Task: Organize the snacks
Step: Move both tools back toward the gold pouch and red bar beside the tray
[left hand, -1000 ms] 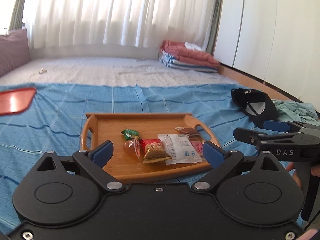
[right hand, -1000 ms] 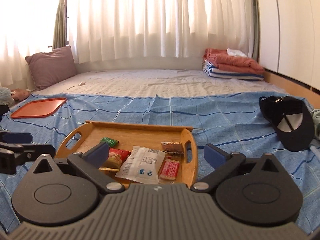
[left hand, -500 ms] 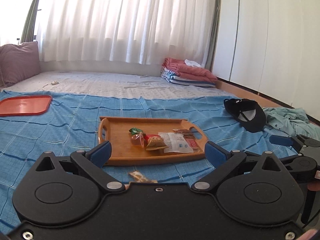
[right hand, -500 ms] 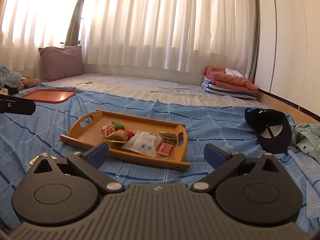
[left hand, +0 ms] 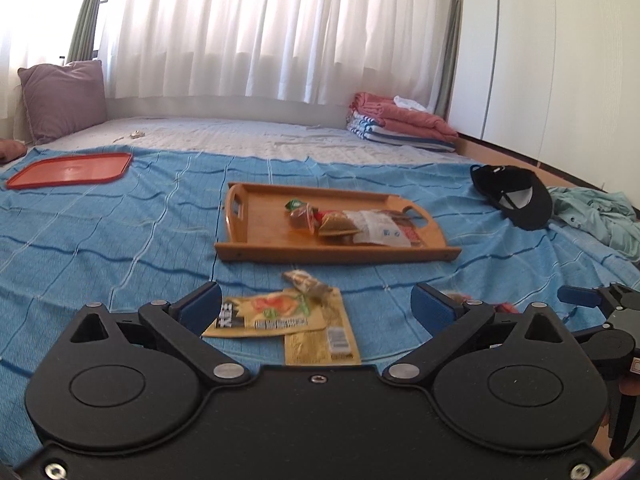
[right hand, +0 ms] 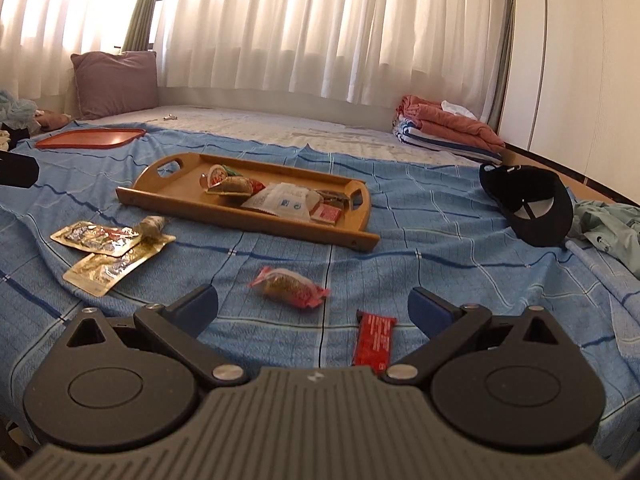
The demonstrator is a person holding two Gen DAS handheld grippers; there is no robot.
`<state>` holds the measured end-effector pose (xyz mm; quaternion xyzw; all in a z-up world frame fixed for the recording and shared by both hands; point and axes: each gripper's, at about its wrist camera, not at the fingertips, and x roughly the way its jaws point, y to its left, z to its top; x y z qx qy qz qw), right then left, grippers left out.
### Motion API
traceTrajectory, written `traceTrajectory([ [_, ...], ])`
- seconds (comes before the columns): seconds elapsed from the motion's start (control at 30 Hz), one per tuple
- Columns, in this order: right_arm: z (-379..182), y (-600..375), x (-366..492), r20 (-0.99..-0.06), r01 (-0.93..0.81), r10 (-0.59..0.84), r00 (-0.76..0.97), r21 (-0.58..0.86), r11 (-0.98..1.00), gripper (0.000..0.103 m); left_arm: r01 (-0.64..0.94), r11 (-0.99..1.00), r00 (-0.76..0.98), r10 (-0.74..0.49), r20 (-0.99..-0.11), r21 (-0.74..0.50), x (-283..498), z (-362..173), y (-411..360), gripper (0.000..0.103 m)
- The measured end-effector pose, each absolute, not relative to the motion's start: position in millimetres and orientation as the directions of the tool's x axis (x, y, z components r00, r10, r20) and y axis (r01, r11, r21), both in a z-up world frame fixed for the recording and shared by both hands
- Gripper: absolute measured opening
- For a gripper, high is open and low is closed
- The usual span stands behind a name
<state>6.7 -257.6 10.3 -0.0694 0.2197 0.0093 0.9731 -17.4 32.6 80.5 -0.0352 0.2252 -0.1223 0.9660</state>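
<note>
A wooden tray (left hand: 260, 236) (right hand: 176, 192) lies on the blue bedspread with several snack packets in it, among them a white packet (right hand: 282, 200) and a jelly cup (left hand: 301, 218). Loose snacks lie in front of it: two gold foil pouches (left hand: 276, 314) (right hand: 100, 236), a small twisted-wrap sweet (left hand: 306, 280) (right hand: 152, 224), a red-ended clear packet (right hand: 288, 286) and a red bar (right hand: 374, 340). My left gripper (left hand: 316, 308) is open just above the gold pouches. My right gripper (right hand: 312, 306) is open over the red-ended packet and the bar. Both hold nothing.
A red tray (left hand: 70, 170) (right hand: 92, 137) lies at the far left. A black cap (left hand: 516, 196) (right hand: 532, 204) and a crumpled green garment (left hand: 596, 216) lie to the right. Folded blankets (left hand: 400, 122) and a purple pillow (left hand: 62, 96) sit at the back.
Both grippers have pulled back from the wooden tray, which now looks farther off. The loose snacks on the bedspread in front of it have come into view. Both stay open.
</note>
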Motion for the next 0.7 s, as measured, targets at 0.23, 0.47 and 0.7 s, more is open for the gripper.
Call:
traceTrajectory([
  [0.23, -14, -258, 8, -0.463, -0.017, -0.036, 0.885, -0.108, 0.994, 0.103, 0.182, 0.972, 0.851, -0.23, -0.473, -0.146, -1, 46, 23, 0.101],
  [0.47, -28, -266, 15, -0.484, 0.043, -0.051, 0.874, -0.027, 0.999, 0.103, 0.137, 0.976, 0.828, -0.208, -0.521, -0.171, 18, 16, 15, 0.101],
  [0.7, -33, -271, 23, -0.485, 0.1, -0.077, 0.871, 0.021, 0.995, 0.1, 0.108, 0.979, 0.817, -0.188, -0.545, -0.176, 32, 1, 10, 0.098],
])
